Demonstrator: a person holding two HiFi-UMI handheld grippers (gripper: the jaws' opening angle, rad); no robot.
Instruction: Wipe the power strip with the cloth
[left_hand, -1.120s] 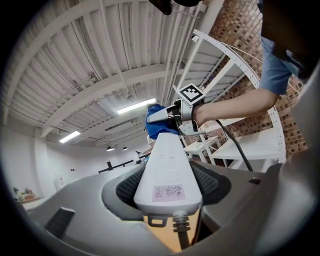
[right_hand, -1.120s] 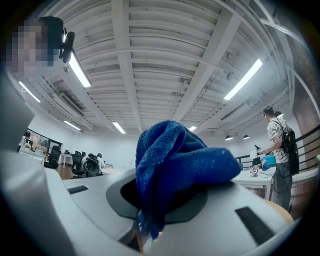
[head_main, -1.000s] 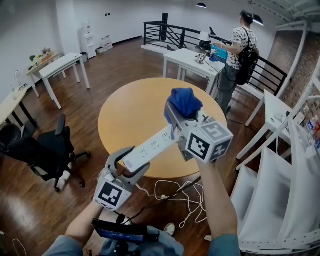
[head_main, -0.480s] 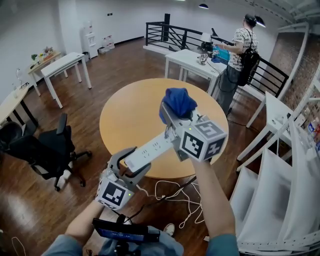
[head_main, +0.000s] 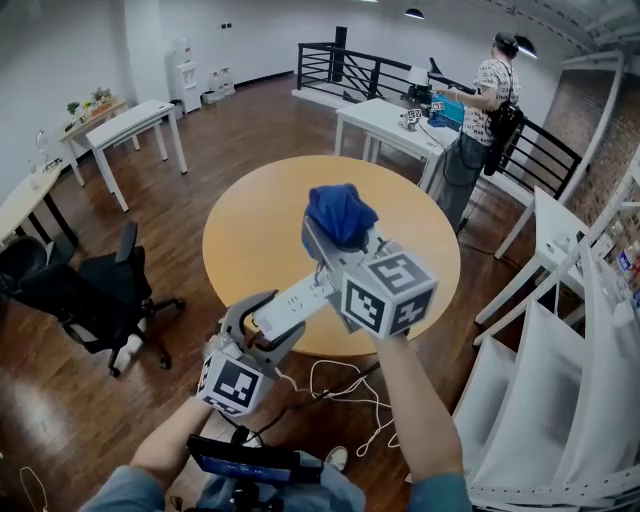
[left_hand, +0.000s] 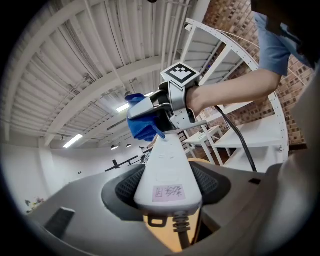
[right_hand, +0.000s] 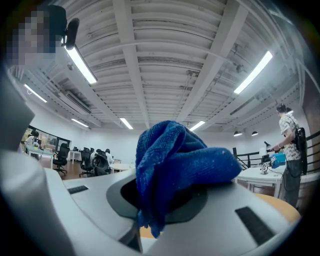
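In the head view a white power strip (head_main: 292, 308) is held in the air above the near edge of a round wooden table (head_main: 250, 230). My left gripper (head_main: 268, 322) is shut on the strip's cable end; the left gripper view shows the strip (left_hand: 167, 175) clamped between both pads. My right gripper (head_main: 335, 242) is shut on a bunched blue cloth (head_main: 340, 214). The cloth (left_hand: 141, 124) sits at the strip's far end, and the right gripper (left_hand: 175, 102) hides where they meet. The right gripper view shows the cloth (right_hand: 175, 165) filling the jaws of the right gripper (right_hand: 170, 200).
The strip's white cable (head_main: 345, 388) lies looped on the wooden floor below. A black office chair (head_main: 95, 300) stands at left, white shelving (head_main: 560, 400) at right. White tables stand behind the round one, with a person (head_main: 490, 95) at one of them.
My right gripper with the cloth has slid left along the power strip, towards the left gripper. The left gripper has held the strip almost still.
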